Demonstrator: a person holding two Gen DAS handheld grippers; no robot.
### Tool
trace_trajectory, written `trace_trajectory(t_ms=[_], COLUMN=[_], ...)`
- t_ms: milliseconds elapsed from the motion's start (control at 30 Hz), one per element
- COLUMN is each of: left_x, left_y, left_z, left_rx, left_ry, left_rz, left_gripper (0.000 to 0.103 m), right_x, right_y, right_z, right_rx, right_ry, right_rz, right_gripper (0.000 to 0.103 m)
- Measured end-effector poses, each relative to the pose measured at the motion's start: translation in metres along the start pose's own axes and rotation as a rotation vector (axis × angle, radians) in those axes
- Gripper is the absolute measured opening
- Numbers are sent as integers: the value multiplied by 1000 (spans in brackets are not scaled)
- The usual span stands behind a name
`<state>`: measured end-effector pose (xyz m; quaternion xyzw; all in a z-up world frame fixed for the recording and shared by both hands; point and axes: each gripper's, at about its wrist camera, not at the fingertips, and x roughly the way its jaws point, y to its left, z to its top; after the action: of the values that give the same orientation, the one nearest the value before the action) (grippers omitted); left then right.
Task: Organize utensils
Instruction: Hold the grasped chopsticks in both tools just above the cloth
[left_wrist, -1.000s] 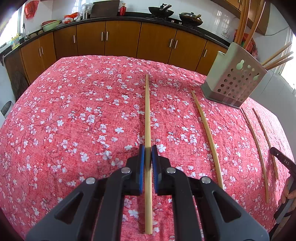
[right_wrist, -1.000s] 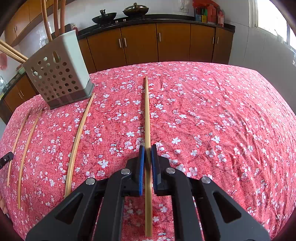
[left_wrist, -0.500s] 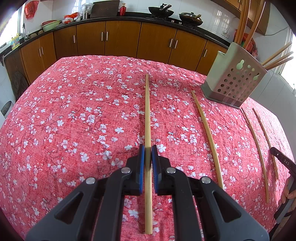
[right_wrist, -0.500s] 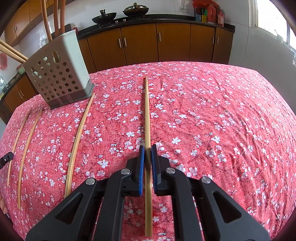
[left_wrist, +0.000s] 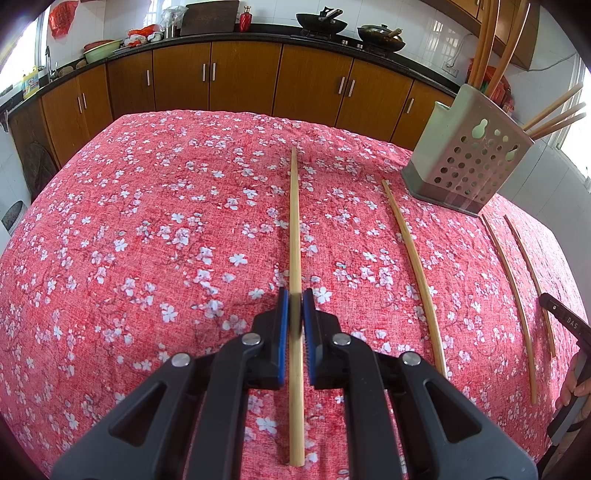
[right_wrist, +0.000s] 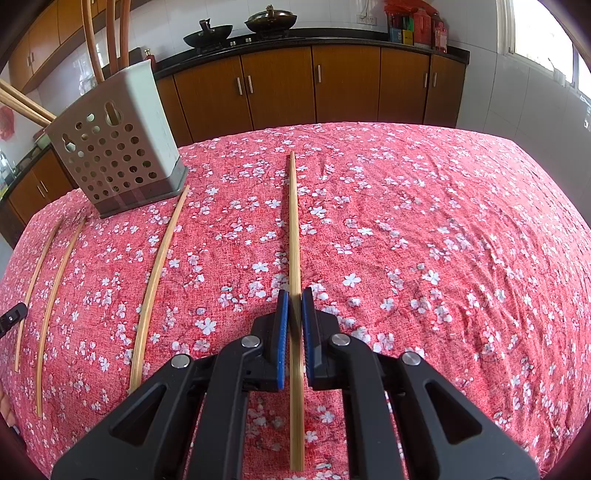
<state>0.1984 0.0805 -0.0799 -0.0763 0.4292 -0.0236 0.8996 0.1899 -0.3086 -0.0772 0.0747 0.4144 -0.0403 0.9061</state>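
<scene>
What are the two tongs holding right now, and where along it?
Each tongs is shut on a chopstick: the left tongs on its chopstick, the right tongs on its chopstick, both gripped toward the near end, most of the length sticking forward.

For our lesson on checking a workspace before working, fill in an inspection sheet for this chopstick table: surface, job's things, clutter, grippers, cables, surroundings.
Surface: red flowered cloth covers the table, slightly wrinkled.
Job's things: perforated holder stands at the far side with held chopsticks upright or leaning in it. Three loose chopsticks lie on the cloth.
Clutter: nothing seen on the table.
Grippers: left gripper is shut on the left chopstick. Right gripper is shut on the right chopstick.
Cables: nothing seen on the table.
Surroundings: wooden cabinets, woks on the counter, window.
</scene>
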Motion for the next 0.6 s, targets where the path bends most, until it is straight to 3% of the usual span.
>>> trace_trajectory(t_ms=[300,600], left_x=[0,-9], left_y=[-2,-15], left_z=[1,-11], left_rx=[2,83], left_ry=[1,10], left_rz=[4,39], left_gripper=[10,14], right_x=[1,-6], right_y=[1,0], right_z=[0,-7], right_rx=[3,3], right_ry=[1,1], right_rz=[3,-1], right_gripper=[9,9])
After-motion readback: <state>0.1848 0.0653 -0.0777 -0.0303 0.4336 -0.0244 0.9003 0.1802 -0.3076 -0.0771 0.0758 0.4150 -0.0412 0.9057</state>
